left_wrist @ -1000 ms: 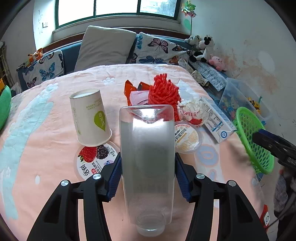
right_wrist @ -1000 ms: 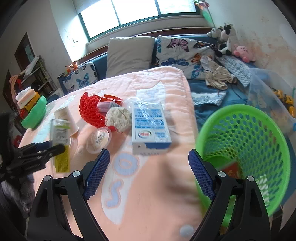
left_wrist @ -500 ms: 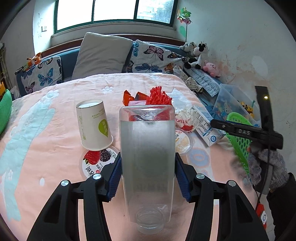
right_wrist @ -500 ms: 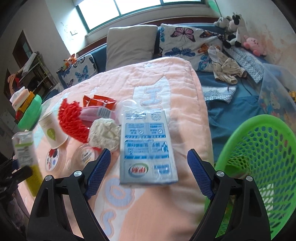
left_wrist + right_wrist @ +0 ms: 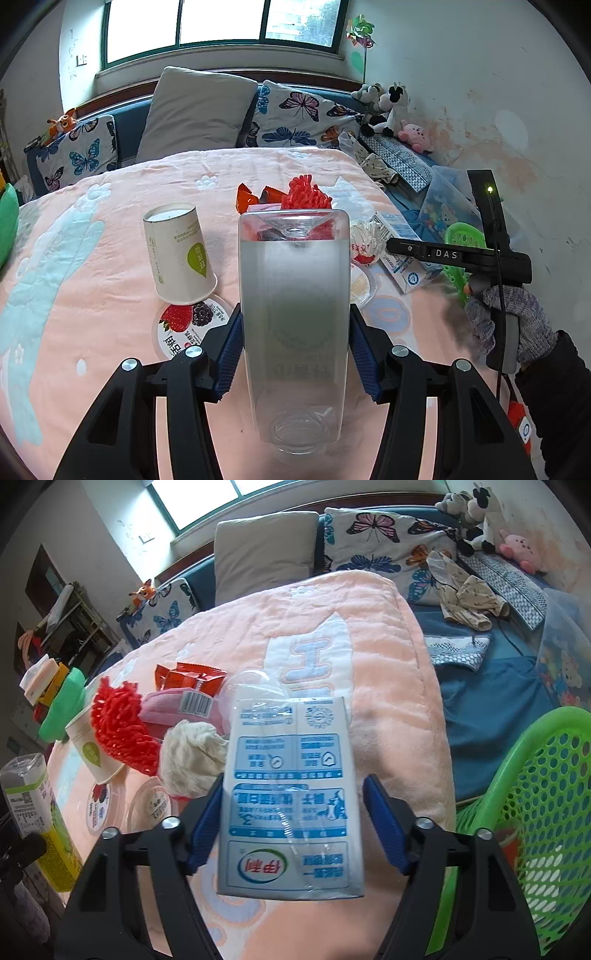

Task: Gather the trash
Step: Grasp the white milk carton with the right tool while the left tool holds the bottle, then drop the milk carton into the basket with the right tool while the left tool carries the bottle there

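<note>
- Left wrist view: the left gripper (image 5: 295,354) holds a clear, squared plastic bottle (image 5: 293,314), blue pads pressed on both of its flanks. The bottle's long axis runs straight along the fingers, neck toward the camera. It hangs above the pink quilted bed cover (image 5: 92,258). The green perforated plastic basket (image 5: 463,240) lies off to the right, past the other hand's tool, well apart from this gripper.
- Right wrist view: the right gripper (image 5: 293,825) straddles a white-and-blue milk carton in clear wrap (image 5: 291,794) lying flat on the bed cover (image 5: 388,672). Its jaws have just been closing with the carton between them; the left pad (image 5: 207,819) seems to touch the carton's side, while the right pad shows a gap. The carton's long axis points away along the fingers, so the jaws span its short width. The basket (image 5: 535,794) stands just right of this gripper, so this hand is the nearer one.
</note>
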`<state>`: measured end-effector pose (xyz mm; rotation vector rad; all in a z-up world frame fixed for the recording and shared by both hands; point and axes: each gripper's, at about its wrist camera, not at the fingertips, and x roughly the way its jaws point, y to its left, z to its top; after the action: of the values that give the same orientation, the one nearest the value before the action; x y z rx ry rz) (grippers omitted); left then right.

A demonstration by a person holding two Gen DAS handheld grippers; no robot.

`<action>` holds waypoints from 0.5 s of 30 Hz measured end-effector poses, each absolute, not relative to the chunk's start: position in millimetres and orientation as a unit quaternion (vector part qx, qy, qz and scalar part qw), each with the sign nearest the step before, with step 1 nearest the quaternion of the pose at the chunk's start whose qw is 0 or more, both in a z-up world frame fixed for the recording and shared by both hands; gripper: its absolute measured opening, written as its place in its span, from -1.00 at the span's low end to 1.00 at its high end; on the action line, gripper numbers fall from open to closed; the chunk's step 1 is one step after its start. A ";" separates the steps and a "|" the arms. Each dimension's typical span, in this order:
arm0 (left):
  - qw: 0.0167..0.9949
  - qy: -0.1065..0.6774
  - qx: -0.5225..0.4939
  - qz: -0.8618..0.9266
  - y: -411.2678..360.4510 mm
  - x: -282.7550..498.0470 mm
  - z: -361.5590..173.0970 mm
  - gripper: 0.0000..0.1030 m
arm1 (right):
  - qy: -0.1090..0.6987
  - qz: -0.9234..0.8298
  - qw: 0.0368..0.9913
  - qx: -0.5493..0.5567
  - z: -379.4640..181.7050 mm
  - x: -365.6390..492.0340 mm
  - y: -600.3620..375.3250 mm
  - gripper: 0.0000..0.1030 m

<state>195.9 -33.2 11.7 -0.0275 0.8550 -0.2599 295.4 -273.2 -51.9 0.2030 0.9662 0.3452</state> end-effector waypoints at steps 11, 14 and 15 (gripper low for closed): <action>0.903 0.405 -0.009 -0.145 -46.5 189.5 20.9 0.01 | 0.432 0.154 0.883 0.099 -24.7 258.3 -287.5 0.26; 0.902 0.402 -0.009 -0.157 -55.0 187.0 24.2 0.01 | 0.424 0.145 0.888 0.100 -17.7 246.3 -297.0 0.26; 0.901 0.402 -0.008 -0.161 -58.5 187.0 25.0 0.01 | 0.423 0.142 0.889 0.102 -16.2 242.4 -300.9 0.26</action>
<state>187.0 -58.5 25.0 -0.0161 0.8314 -0.3335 242.4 -300.9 -16.2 0.2117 0.8780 0.2947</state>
